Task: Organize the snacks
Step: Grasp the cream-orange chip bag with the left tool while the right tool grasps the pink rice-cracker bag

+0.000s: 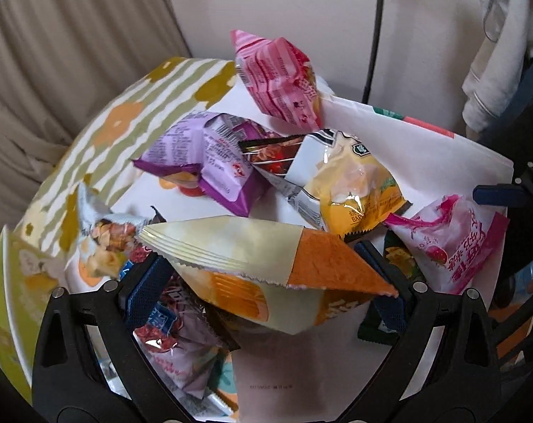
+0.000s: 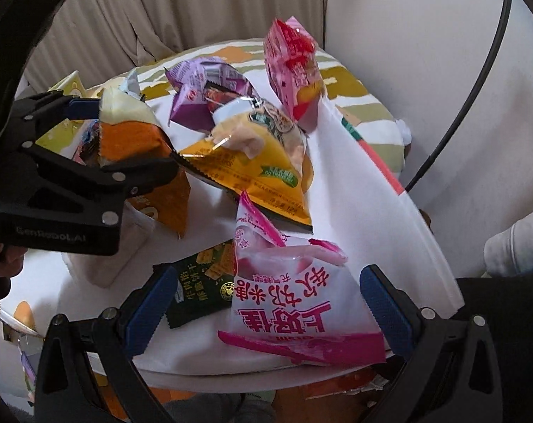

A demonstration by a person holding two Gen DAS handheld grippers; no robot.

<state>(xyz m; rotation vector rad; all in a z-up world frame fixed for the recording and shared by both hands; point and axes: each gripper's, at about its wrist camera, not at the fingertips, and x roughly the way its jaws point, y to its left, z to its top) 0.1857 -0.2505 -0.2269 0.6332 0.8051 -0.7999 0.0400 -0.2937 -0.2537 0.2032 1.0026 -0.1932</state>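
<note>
One orange packet [image 1: 266, 275] between left claw [image 1: 266, 282] pads

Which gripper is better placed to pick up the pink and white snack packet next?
Right. The right gripper is open with the pink and white packet between its fingers, while the left gripper already straddles the orange and cream packet.

Both grippers [image 1: 266, 282] [image 2: 263, 303] are black frames with silver screws and ribbed blue pads [image 2: 145, 312]. The left one carries pale lettering, perhaps "GenRobot.AI".
</note>
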